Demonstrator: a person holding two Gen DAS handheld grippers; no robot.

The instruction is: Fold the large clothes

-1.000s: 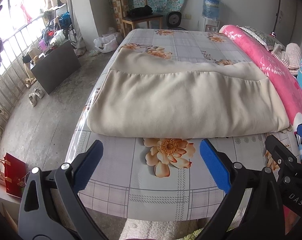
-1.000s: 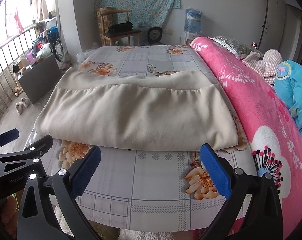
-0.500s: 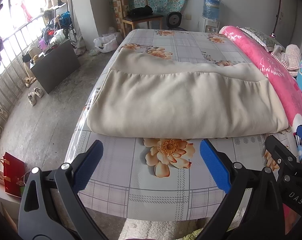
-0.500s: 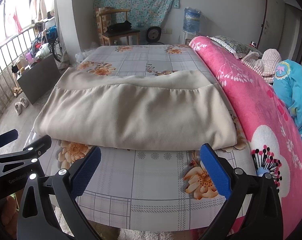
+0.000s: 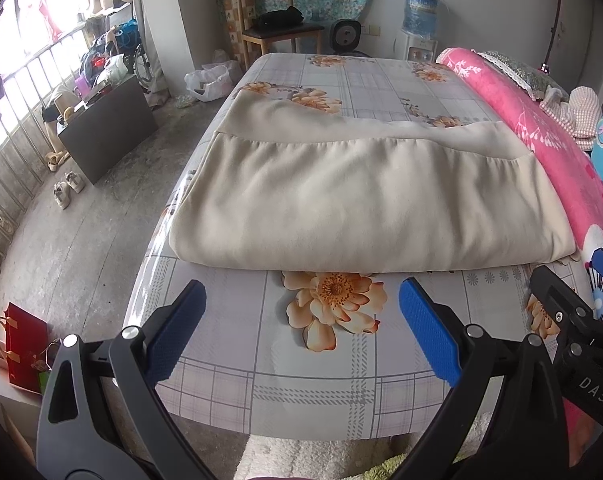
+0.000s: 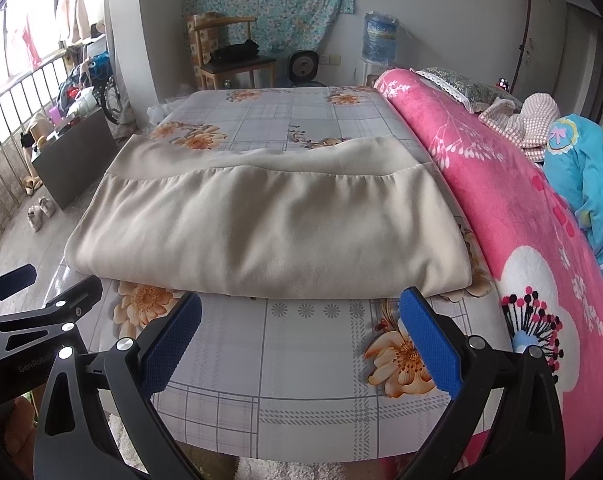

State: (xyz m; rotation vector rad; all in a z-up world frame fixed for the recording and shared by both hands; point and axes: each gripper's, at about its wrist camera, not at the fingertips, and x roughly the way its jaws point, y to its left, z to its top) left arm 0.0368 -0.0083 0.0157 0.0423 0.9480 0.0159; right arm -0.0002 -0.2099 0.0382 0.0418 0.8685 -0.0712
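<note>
**Both grippers held wide and empty before a half-folded beige garment**

Nearest the cameras, the left gripper [image 5: 301,320] and the right gripper [image 6: 299,326] are held side by side just off the near edge of the bed [image 5: 301,392], level with each other. The blue fingers [image 5: 429,336] of each are spread wide and nothing is held between them; this is judged to be a ready stance for taking the garment's near edge at two points at once. On the body of the right gripper, as caught in the left view, the letters "DAS" can be read; on the left gripper, as caught in the right view, "GenRobo" is legible before it is cut off.

Just beyond the fingers, the beige garment [image 5: 361,204] is laid across the middle of the bed, spanning nearly from its left edge to the pink blanket [image 6: 501,208] along the right edge. A rounded fold faces the near edge, and a flat band of a lower layer is left showing on the far side, so the garment is judged to be doubled over once, with more folds probably due.

Farther off, a water bottle [image 6: 377,38] carries a label too small to be read.
</note>
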